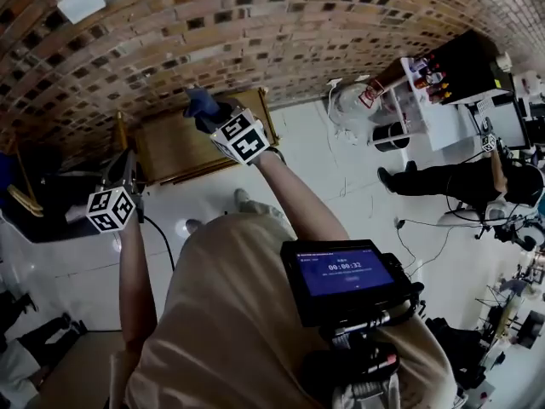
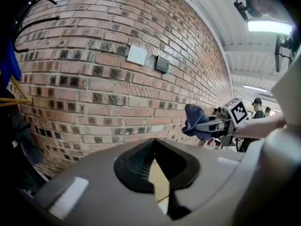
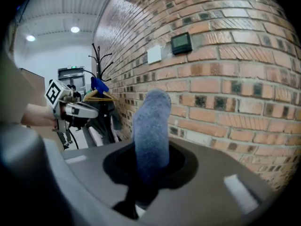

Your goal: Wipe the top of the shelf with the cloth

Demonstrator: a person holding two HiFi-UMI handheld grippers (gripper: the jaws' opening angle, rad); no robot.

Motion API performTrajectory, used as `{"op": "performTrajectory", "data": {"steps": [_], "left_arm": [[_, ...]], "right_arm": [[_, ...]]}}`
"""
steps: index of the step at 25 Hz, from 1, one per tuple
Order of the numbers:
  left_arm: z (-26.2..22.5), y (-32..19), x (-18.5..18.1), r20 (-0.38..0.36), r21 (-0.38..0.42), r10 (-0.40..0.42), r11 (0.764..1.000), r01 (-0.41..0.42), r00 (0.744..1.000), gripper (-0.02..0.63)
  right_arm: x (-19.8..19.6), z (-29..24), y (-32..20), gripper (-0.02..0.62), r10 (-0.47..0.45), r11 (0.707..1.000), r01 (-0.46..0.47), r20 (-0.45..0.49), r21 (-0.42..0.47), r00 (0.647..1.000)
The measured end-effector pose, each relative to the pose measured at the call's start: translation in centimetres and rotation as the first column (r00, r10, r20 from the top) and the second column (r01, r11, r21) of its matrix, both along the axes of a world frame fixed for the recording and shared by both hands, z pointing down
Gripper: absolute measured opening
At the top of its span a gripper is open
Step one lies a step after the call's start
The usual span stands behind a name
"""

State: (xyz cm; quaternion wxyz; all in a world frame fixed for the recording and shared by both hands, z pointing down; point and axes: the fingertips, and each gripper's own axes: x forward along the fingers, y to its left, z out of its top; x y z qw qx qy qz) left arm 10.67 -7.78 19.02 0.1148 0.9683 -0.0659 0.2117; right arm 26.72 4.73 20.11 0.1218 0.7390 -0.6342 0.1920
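Observation:
The wooden shelf top (image 1: 183,147) lies below me against the brick wall (image 1: 255,24). My right gripper (image 1: 215,113) hovers over its far right part, shut on a blue cloth (image 1: 202,102). The cloth (image 3: 151,126) stands up from the jaws in the right gripper view. Left of the shelf, my left gripper (image 1: 128,173) hangs with its marker cube (image 1: 111,208) toward me. Its jaws (image 2: 153,166) stand slightly apart with nothing between them, and a sliver of wood (image 2: 159,182) shows through. From there I see the right gripper (image 2: 221,124) and cloth (image 2: 194,121).
A coat rack with hangers and a blue garment (image 3: 99,86) stands left of the shelf. On the wall are a white plate (image 2: 137,55) and a dark box (image 2: 162,64). To the right are a white bag (image 1: 353,105), a rack of bottles (image 1: 434,75) and a person (image 1: 451,177).

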Motion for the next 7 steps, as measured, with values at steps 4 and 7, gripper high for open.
{"op": "performTrajectory", "data": {"steps": [4, 7], "left_arm": [[0.1, -0.5, 0.0, -0.003, -0.011, 0.018, 1.000, -0.018, 1.000, 0.005], [1.0, -0.7, -1.0, 0.013, -0.027, 0.026, 0.999, -0.026, 1.000, 0.005]], "right_arm": [[-1.1, -0.8, -1.3, 0.064, -0.009, 1.000, 0.009, -0.011, 0.008, 1.000], [-2.4, -0.8, -2.2, 0.064, -0.011, 1.000, 0.011, -0.002, 0.016, 1.000]]}}
